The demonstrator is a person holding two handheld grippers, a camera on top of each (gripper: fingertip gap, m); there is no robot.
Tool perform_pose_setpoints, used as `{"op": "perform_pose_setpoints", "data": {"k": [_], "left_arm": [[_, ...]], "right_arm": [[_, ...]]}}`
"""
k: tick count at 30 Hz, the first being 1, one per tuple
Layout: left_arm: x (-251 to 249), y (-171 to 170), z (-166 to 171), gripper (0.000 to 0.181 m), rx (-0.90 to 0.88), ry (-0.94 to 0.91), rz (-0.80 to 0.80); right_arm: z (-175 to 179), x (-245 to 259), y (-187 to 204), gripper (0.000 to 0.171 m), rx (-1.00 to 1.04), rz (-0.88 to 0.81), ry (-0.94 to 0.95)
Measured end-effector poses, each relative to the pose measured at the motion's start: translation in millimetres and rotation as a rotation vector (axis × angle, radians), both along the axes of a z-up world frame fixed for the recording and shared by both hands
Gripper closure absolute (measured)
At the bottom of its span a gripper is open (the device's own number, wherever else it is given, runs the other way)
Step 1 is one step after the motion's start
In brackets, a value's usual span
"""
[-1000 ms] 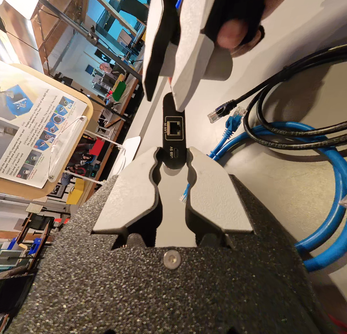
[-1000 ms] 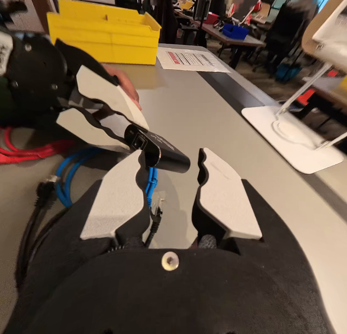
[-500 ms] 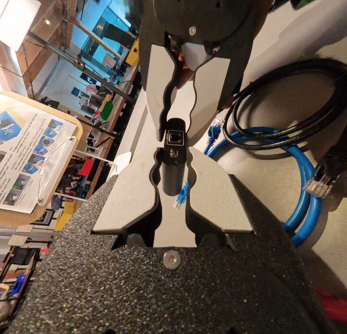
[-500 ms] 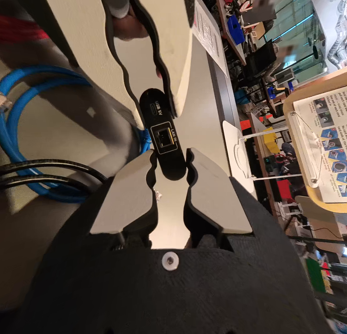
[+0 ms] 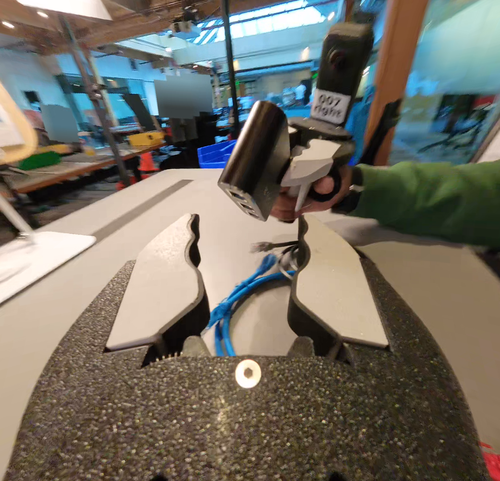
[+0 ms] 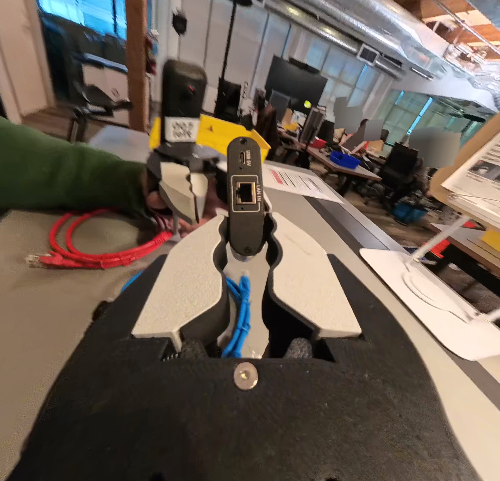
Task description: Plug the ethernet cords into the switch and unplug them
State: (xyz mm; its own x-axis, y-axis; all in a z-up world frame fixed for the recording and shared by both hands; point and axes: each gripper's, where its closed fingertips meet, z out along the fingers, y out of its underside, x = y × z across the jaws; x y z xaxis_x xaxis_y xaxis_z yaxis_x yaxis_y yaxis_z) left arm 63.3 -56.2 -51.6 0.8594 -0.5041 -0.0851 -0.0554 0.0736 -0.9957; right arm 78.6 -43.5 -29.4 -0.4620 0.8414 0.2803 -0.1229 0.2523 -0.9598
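My right gripper (image 6: 246, 223) is shut on the lower end of the black switch (image 6: 244, 192) and holds it upright above the table, single-port face toward the camera. In the left wrist view the switch (image 5: 257, 159) hangs tilted in the right gripper (image 5: 311, 167), several ports facing down-left. My left gripper (image 5: 248, 219) is open and empty, just below and in front of the switch. A blue ethernet cord (image 5: 243, 286) and a black cord plug (image 5: 259, 247) lie on the table between its fingers. A red cord (image 6: 94, 251) lies coiled at left.
The grey table (image 5: 405, 292) has a white stand base (image 6: 422, 292) on its right side, with a printed sheet (image 6: 300, 184) and a yellow bin (image 6: 224, 135) at the far end. A green sleeve (image 5: 433, 197) reaches in from the right. Less than 4 cm separates the two grippers' tips.
The left gripper has let go of the switch, opened and drawn back. The right gripper has closed on the switch and lifted it upright off the table.
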Motion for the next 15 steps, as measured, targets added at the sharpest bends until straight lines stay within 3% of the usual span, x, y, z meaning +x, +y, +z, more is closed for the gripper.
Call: {"op": "perform_pose_setpoints", "data": {"k": [5, 10, 15], "left_arm": [[19, -13, 12, 0.126, 0.082, -0.081, -0.133], [13, -15, 18, 0.148, 0.116, -0.123, -0.12], [17, -11, 7, 0.139, 0.051, -0.12, -0.132]], "right_arm": [[1, 0, -21, 0.146, -0.049, 0.087, 0.01], [2, -2, -30, 0.146, -0.068, 0.109, 0.025], [13, 0, -31, 0.146, -0.128, 0.123, 0.073]]}}
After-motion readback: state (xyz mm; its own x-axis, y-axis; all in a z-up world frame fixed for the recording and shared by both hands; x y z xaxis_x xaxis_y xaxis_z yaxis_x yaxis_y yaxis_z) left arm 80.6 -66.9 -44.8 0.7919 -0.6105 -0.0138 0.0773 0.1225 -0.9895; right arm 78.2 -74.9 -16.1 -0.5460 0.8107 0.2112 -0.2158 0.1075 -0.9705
